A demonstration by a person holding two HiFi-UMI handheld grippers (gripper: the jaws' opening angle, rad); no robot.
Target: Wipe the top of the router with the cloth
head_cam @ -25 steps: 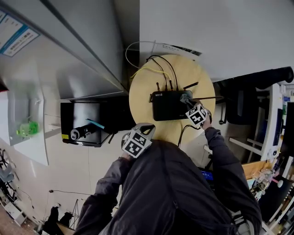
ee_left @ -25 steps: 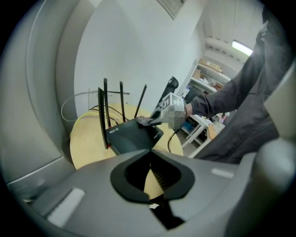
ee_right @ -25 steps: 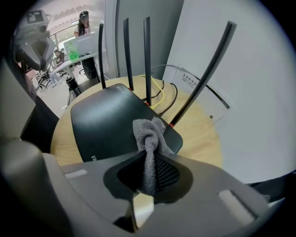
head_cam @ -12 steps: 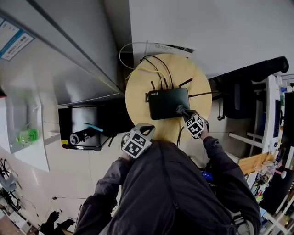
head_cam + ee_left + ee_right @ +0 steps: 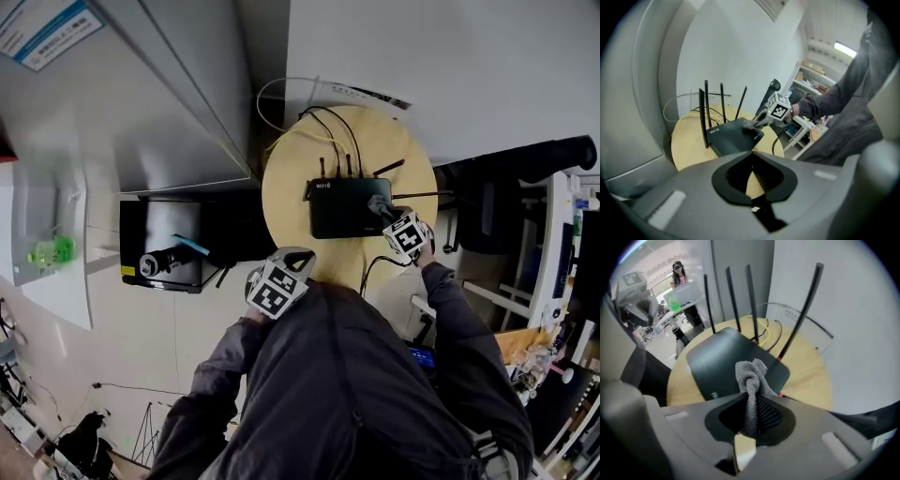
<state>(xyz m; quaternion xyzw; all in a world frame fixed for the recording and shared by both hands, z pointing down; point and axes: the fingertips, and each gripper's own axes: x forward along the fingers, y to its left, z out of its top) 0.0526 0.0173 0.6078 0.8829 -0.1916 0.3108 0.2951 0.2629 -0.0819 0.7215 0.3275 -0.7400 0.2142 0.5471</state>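
Note:
A black router (image 5: pixel 345 207) with several thin antennas lies on a round wooden table (image 5: pixel 291 192). My right gripper (image 5: pixel 384 212) is shut on a bunched grey cloth (image 5: pixel 376 202), which rests on the router's right-hand part. In the right gripper view the cloth (image 5: pixel 751 378) stands up out of the jaws of that gripper (image 5: pixel 752 416), over the router's top (image 5: pixel 717 363). My left gripper (image 5: pixel 296 259) hangs at the table's near edge, off the router. Its jaws (image 5: pixel 751 187) look shut and hold nothing, and the router (image 5: pixel 733 137) lies ahead of them.
Black and yellow cables (image 5: pixel 323 131) run off the table's far side toward the white wall. A grey cabinet (image 5: pixel 178 103) stands to the left, with a black box (image 5: pixel 164 258) low beside it. A black chair (image 5: pixel 520 155) and white shelving (image 5: pixel 562 244) crowd the right.
My right gripper drew the cloth toward the router's near right corner, then pushed it back toward the middle of the right edge. The left gripper stayed put.

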